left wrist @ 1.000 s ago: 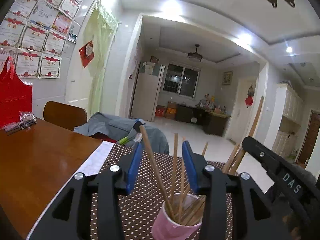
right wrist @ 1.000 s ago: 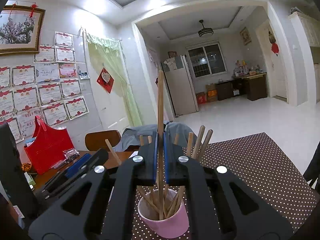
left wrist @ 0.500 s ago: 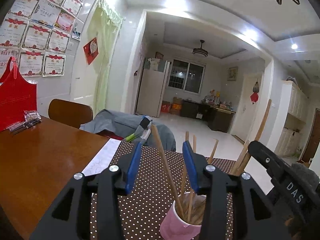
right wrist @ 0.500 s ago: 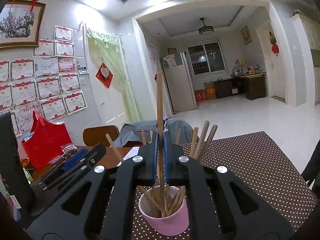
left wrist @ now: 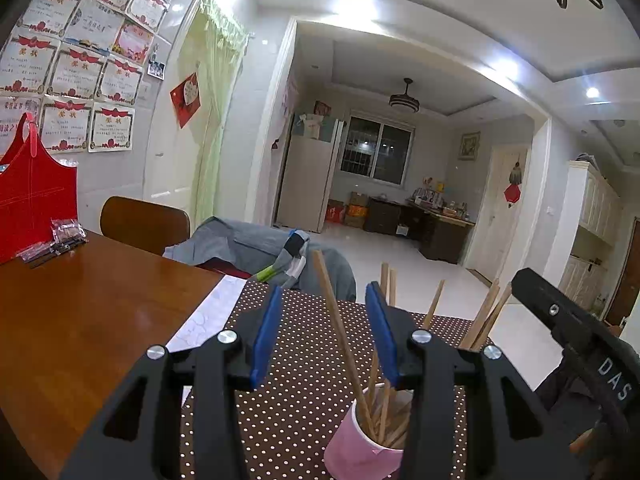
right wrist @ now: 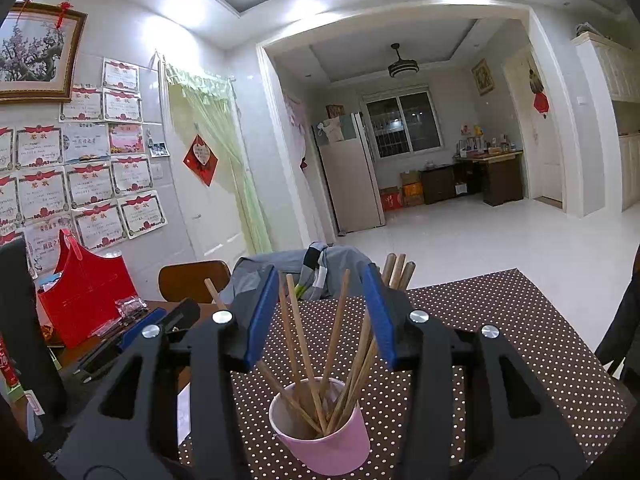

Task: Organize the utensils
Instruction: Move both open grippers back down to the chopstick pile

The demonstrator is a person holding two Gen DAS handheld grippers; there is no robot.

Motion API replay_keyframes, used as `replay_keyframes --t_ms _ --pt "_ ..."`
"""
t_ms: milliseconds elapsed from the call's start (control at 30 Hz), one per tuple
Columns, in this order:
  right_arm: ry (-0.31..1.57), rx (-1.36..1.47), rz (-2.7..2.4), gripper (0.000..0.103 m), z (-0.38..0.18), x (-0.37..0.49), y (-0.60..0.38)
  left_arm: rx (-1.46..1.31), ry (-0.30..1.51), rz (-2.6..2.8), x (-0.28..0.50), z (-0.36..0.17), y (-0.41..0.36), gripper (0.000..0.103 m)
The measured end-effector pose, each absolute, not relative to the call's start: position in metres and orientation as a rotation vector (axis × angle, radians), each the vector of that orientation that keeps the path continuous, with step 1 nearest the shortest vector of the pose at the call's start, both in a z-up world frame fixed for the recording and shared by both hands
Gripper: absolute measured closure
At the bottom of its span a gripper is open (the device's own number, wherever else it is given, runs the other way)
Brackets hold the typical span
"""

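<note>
A pink paper cup stands on the brown dotted placemat and holds several wooden chopsticks that lean outward. My right gripper is open just above and behind the cup, and its blue pads stand on either side of the chopstick tops without touching them. My left gripper is open and empty to the left of the same cup. One chopstick leans up between its fingers. The right gripper's black body shows at the right of the left wrist view.
A wooden table lies left of the placemat. A red bag and small plastic packets sit at its far left. A wooden chair and a chair draped in grey clothing stand behind the table.
My right gripper was shut on an upright chopstick over the cup; it has opened and the chopstick now rests in the cup. The left gripper drew back slightly and stayed open.
</note>
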State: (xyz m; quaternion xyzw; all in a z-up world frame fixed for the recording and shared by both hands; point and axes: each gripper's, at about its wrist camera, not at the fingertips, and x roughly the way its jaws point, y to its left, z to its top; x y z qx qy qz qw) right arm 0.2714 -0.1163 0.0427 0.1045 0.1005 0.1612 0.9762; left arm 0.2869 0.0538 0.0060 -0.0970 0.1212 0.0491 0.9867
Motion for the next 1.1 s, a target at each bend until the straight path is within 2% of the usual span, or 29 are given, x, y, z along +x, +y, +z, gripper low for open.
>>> replay_keyframes --t_ms 367,533,767,933,1100 --pt "0.205 0.239 0.322 0.059 0.046 0.260 -0.126 -0.219 0.241 0.074 0.284 0.010 0.052 0.059" --pt "0.225 0.232 0.306 0.059 0.047 0.240 -0.136 -0.220 0.241 0.023 0.269 0.014 0.045 0.052" --pt "0.256 0.216 0.275 0.059 0.044 0.207 -0.144 -0.146 0.280 0.010 0.235 0.014 0.041 0.050" --pt "0.308 0.207 0.273 0.059 0.030 0.185 -0.147 -0.108 0.397 -0.057 0.212 0.000 0.045 0.050" --pt "0.408 0.188 0.266 0.057 0.005 0.166 -0.151 0.002 0.624 -0.076 0.204 -0.038 0.034 0.050"
